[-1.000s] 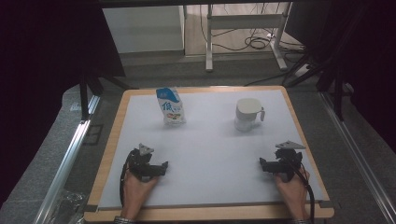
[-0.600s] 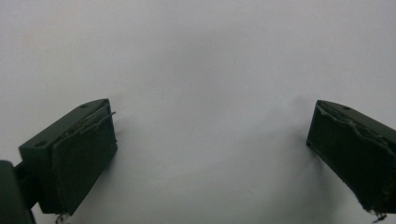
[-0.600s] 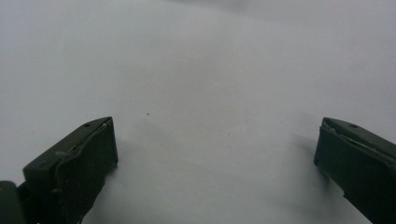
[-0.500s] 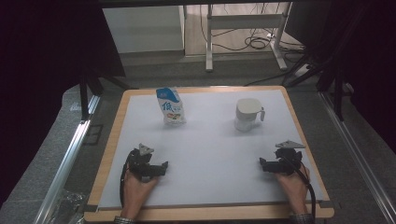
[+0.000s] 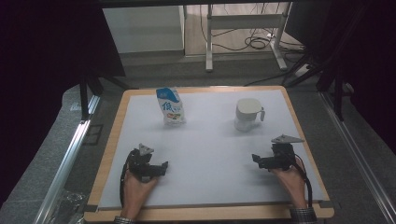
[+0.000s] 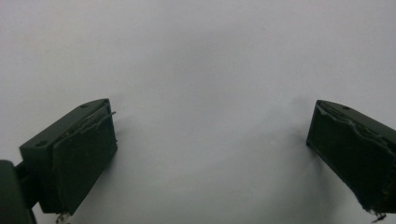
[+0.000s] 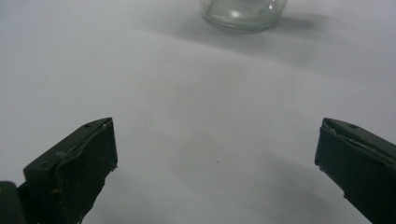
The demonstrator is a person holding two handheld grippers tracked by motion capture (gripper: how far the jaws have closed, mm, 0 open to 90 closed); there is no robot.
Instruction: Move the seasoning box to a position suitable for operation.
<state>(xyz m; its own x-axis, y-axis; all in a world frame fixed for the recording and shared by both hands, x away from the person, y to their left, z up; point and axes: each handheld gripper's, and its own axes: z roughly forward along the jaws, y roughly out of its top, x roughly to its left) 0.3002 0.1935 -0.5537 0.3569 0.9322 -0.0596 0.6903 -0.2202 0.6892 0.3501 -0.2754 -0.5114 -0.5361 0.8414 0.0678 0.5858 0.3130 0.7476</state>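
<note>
A blue-and-white pouch (image 5: 171,106) stands upright at the back left of the white mat (image 5: 210,140). A white jug (image 5: 247,114) with a small handle stands at the back right. My left gripper (image 5: 162,166) rests low over the front left of the mat, held by a hand, and its jaws stand wide open over bare mat (image 6: 210,154). My right gripper (image 5: 257,160) sits at the front right, also open (image 7: 215,158) with nothing between its fingers. The jug's base (image 7: 243,14) shows far ahead of it in the right gripper view.
The mat lies on a wooden board (image 5: 109,154) with a raised rim. Metal rails run along both sides of the table (image 5: 70,154). A desk frame and cables (image 5: 252,42) stand on the floor beyond the far edge.
</note>
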